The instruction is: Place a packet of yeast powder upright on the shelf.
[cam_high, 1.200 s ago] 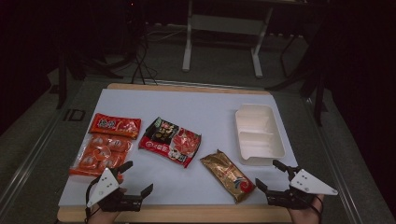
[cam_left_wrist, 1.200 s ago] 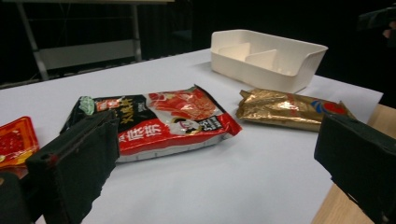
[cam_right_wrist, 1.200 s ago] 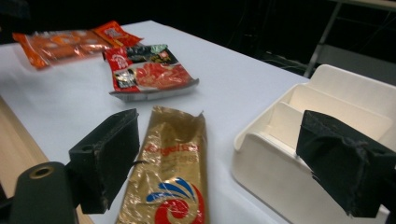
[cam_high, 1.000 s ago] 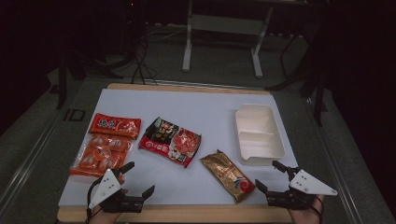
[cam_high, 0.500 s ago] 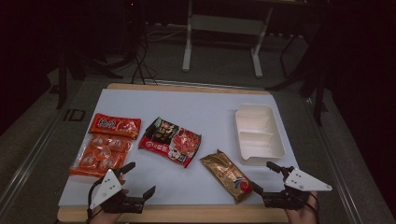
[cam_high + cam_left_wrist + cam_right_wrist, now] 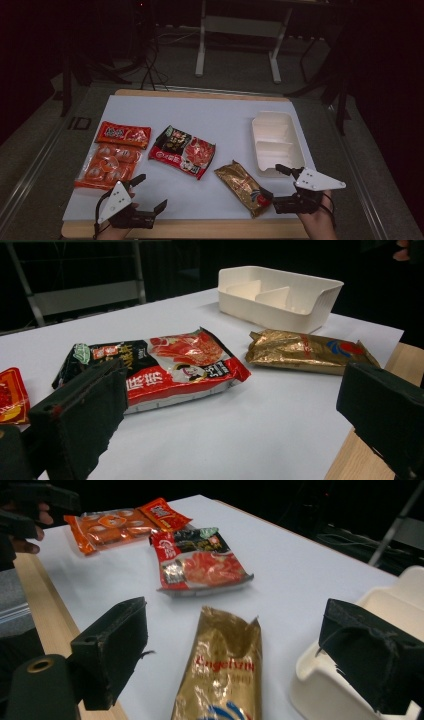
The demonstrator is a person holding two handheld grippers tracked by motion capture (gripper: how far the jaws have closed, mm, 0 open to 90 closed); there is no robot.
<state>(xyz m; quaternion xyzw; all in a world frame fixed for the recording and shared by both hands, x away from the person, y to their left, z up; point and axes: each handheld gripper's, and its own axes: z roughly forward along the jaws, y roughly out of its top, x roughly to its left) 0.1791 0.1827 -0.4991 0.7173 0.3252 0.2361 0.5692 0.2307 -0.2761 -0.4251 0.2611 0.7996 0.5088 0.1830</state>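
Note:
A gold snack packet (image 6: pixel 242 186) lies near the table's front right, its near end between the jaws of my right gripper (image 6: pixel 272 181), which is open. In the right gripper view the gold packet (image 6: pixel 225 680) runs up between the wide-apart jaws of that gripper (image 6: pixel 242 650). My left gripper (image 6: pixel 149 192) is open at the front left, holding nothing. Its own view shows the jaws of the left gripper (image 6: pixel 232 420) spread over bare white table, facing a red and black packet (image 6: pixel 165 365) and the gold packet (image 6: pixel 310 350).
A white divided tray (image 6: pixel 277 142) stands right of centre, just beyond the right gripper. A red and black packet (image 6: pixel 182 151) lies mid-table, with an orange multi-pack (image 6: pixel 107 165) and a small red packet (image 6: pixel 122 134) at the left. A wooden table edge (image 6: pixel 200 229) runs along the front.
My right gripper has moved left and slightly forward, bringing its jaws around the near end of the gold packet. The left gripper has drifted a little to the right. The packets have not moved.

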